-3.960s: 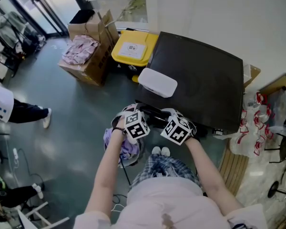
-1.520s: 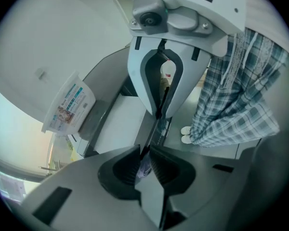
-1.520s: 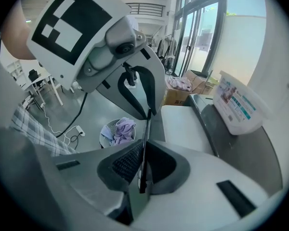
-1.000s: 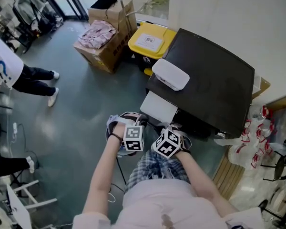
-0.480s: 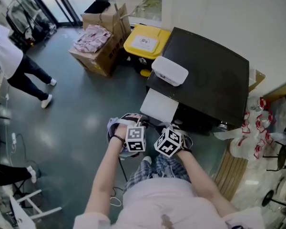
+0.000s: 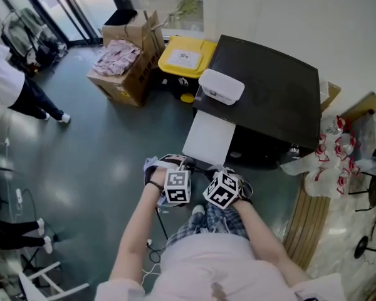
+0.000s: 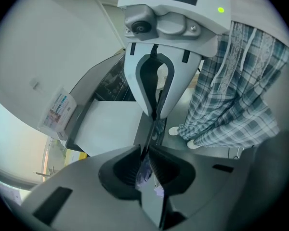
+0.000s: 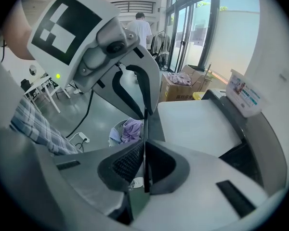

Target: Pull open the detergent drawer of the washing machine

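Black glossy-topped washing machine (image 6: 269, 93): landmark. White flat detergent drawer (image 6: 208, 137) at its front. White rounded plastic box (image 6: 221, 86) on its top. Yellow bin lid (image 6: 187, 58) beside the machine. Brown cardboard boxes (image 6: 128, 74) beyond that, pink cloth (image 6: 116, 58) on them. Both tools, left tool (image 7: 145, 165) and right tool (image 8: 144, 165): pale grey with black-and-white square markers. Blue-grey plaid trousers (image 6: 213, 221) before the machine. Dark grey-green floor (image 6: 113, 162).

Both forearms reached from 6 o'clock toward 12 o'clock, with the wrists close together. The left gripper (image 6: 177, 177) and the right gripper (image 6: 220, 180) pointed steeply down, each with its jaws nearly together, pinching the thin drawer front (image 7: 153, 209).
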{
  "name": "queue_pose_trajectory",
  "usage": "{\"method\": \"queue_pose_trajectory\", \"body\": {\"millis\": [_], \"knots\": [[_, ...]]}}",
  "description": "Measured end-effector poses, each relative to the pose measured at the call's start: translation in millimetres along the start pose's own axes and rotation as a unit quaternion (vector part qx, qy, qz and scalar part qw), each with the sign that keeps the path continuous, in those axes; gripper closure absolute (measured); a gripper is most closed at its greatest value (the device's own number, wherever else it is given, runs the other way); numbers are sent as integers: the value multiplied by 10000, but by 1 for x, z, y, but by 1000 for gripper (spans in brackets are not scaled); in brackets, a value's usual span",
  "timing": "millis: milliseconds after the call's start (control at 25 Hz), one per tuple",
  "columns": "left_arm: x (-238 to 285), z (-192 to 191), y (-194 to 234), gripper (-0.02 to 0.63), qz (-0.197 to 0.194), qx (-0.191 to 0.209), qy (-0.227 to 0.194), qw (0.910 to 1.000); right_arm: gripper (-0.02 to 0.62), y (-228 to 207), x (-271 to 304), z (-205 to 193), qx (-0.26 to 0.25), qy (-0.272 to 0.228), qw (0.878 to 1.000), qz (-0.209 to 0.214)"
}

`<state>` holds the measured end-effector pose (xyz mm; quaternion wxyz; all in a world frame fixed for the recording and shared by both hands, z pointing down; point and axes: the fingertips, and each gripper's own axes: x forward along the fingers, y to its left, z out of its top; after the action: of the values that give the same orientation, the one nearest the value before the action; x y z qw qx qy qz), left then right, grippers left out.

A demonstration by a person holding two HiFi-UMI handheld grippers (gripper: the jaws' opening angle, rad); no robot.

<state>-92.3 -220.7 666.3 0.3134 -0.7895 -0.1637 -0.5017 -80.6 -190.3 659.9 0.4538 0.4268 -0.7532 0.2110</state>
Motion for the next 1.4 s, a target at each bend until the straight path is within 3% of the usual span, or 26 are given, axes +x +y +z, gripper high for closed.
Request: {"method": "queue_pose_trajectory", "body": {"millis": [400, 880, 1000, 1040, 1160, 1200, 1400], "knots": [[-13, -8, -43, 532, 27, -32, -123, 9999, 552, 46, 0, -3, 71, -72, 9999, -112], [-14, -7, -44, 531, 88, -256, -290, 9992, 546, 46, -1, -4, 310, -228, 9990, -220], [-17, -5, -42, 494, 63, -513, -445, 9977, 541, 45, -6, -3, 535, -308, 9979, -184], [-18, -4, -42, 469, 11, -587, -507, 9970, 522, 45, -8, -3, 617, -359, 9973, -157], [-25, 1, -44, 339, -252, -712, -681, 9948, 362, 43, -15, 2, 929, -634, 9936, 37], [-28, 3, -44, 325, -303, -756, -763, 9938, 324, 42, -18, 3, 1037, -745, 9918, 86], [-35, 13, -36, 307, -266, -892, -1035, 9903, 278, 30, -30, 0, 1147, -929, 9890, 55]]}}
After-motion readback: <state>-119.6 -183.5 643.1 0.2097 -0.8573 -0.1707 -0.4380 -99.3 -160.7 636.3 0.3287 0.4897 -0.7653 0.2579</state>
